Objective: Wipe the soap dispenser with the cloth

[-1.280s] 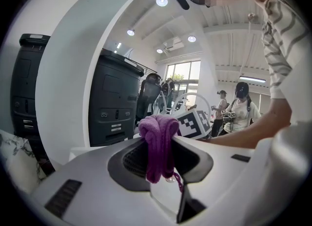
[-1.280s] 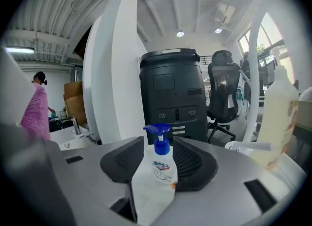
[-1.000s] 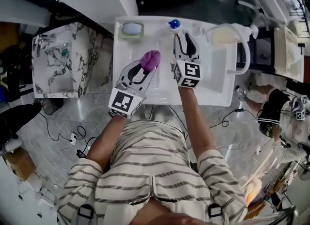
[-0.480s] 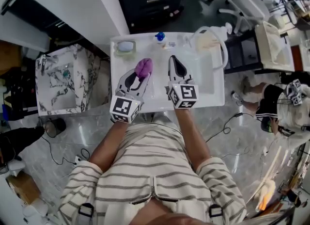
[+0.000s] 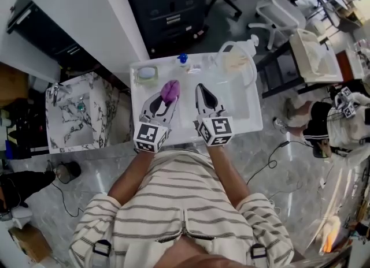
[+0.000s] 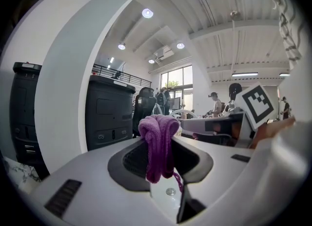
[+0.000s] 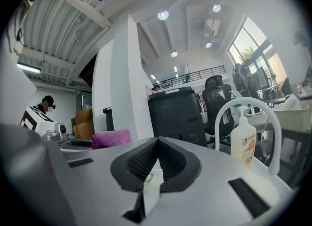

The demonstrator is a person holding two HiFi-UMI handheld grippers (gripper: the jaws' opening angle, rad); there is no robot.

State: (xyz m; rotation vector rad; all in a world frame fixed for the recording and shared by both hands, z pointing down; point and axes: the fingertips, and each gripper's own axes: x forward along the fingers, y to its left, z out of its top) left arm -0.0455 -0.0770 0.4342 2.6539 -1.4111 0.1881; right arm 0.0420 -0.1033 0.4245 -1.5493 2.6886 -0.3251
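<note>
**Ready to wipe, nothing touched yet**

From where I stand, the left gripper [image 5: 165, 100] is pinching the purple cloth [image 6: 158, 137]. The cloth is bunched so that a thick wad pokes out past the jaws and a tail hangs below them. I take that wad to be the wiping face. It is well to the left of the soap dispenser [image 7: 243, 141] and clear of it. Next along, the right gripper [image 7: 157, 154] sits between the cloth and the dispenser, jaws pressed together on nothing. I'd guess it is only standing by, and it would have to spread before it could steady the bottle. The dispenser stands upright with a white hoop [image 7: 229, 104] arching over it and no tool on it, so the wipe looks unstarted
</note>
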